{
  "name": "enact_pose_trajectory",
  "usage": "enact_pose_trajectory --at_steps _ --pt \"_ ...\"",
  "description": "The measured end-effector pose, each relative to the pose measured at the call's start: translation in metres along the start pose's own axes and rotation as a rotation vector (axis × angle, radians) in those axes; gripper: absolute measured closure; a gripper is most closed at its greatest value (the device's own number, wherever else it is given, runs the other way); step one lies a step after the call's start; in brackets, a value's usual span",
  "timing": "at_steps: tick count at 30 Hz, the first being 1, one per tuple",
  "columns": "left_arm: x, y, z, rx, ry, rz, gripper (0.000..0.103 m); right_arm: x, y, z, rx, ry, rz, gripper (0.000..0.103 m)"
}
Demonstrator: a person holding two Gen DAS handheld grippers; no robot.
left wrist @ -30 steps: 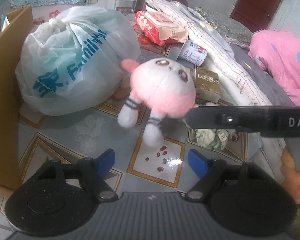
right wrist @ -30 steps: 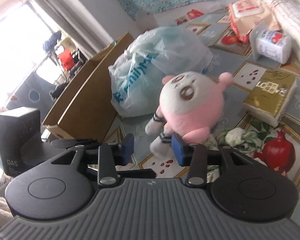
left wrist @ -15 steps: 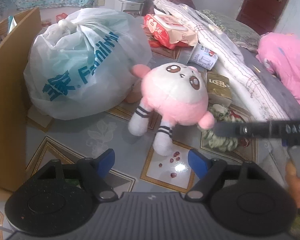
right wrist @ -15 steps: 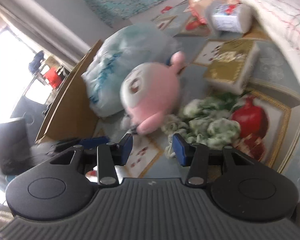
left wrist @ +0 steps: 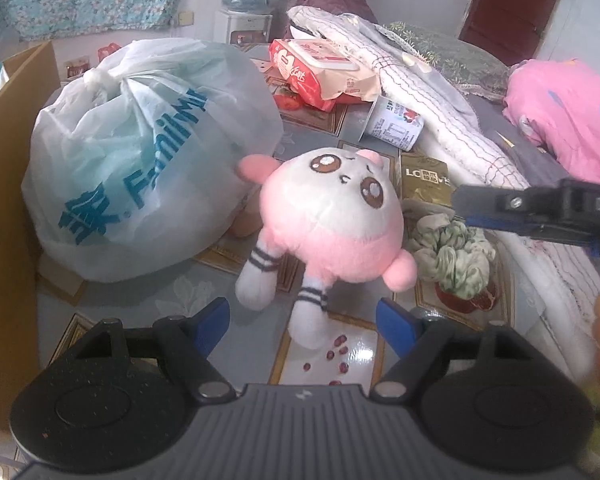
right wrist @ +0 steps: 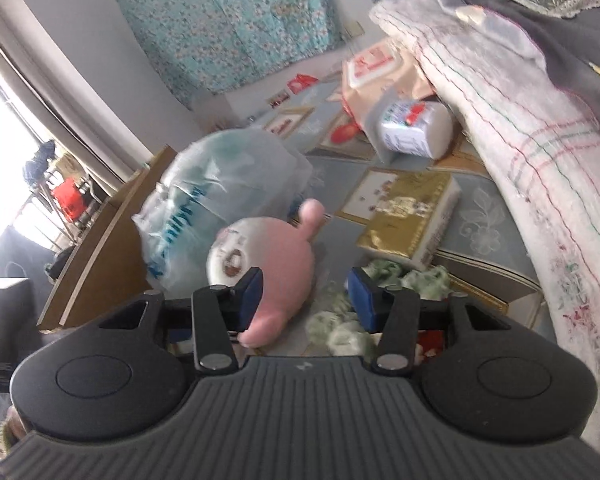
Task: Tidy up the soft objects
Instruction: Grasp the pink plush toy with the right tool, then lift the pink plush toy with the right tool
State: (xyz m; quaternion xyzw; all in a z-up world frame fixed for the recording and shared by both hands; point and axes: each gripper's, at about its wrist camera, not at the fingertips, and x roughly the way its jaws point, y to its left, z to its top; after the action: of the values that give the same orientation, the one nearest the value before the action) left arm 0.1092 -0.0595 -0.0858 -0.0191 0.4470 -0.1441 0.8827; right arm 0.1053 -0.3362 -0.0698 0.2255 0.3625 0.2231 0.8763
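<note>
Pink plush toy [left wrist: 332, 220]: lying on floor, leaning against tied plastic bag [left wrist: 140, 156]. Left gripper [left wrist: 304, 320]: jaws wide, empty, apparently ready to grasp it. Right gripper [right wrist: 304, 294]: jaws apart, empty.

The right-wrist view is motion-blurred: the pink plush toy [right wrist: 268, 264] shows only a smeared face, and the lettering on the plastic bag [right wrist: 224, 196] behind it cannot be read. The green-and-white cloth [right wrist: 380, 300] beside the plush is partly hidden by the right tongs [right wrist: 304, 294]. In the left-wrist view, the cardboard box [left wrist: 4, 184] left of the bag is cut off by the picture's edge.
</note>
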Motion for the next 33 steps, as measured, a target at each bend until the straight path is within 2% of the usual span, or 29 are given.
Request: enact_pose_trajectory --at_steps 2,7,11,17,23,33 --pt "0.001 0.000 0.004 0.001 -0.002 -0.002 0.021 -0.001 0.005 0.003 0.002 -0.015 0.024 0.047" --pt "0.001 -0.003 0.015 0.010 -0.031 0.010 0.021 0.011 0.013 0.014 0.016 -0.027 0.078 0.042" --pt "0.007 -0.007 0.025 0.034 -0.043 0.023 0.020 0.028 0.017 0.016 0.018 -0.007 0.047 0.042" --pt "0.015 -0.010 0.033 0.055 -0.033 -0.016 0.018 0.047 0.010 0.014 0.049 0.024 0.036 0.042" --pt "0.023 -0.015 0.037 0.059 -0.005 -0.046 0.018 0.061 0.005 0.014 0.065 0.052 0.062 0.042" --pt "0.027 -0.024 0.036 0.063 0.015 -0.029 0.018 0.066 0.001 0.014 0.086 0.060 0.097 0.042"
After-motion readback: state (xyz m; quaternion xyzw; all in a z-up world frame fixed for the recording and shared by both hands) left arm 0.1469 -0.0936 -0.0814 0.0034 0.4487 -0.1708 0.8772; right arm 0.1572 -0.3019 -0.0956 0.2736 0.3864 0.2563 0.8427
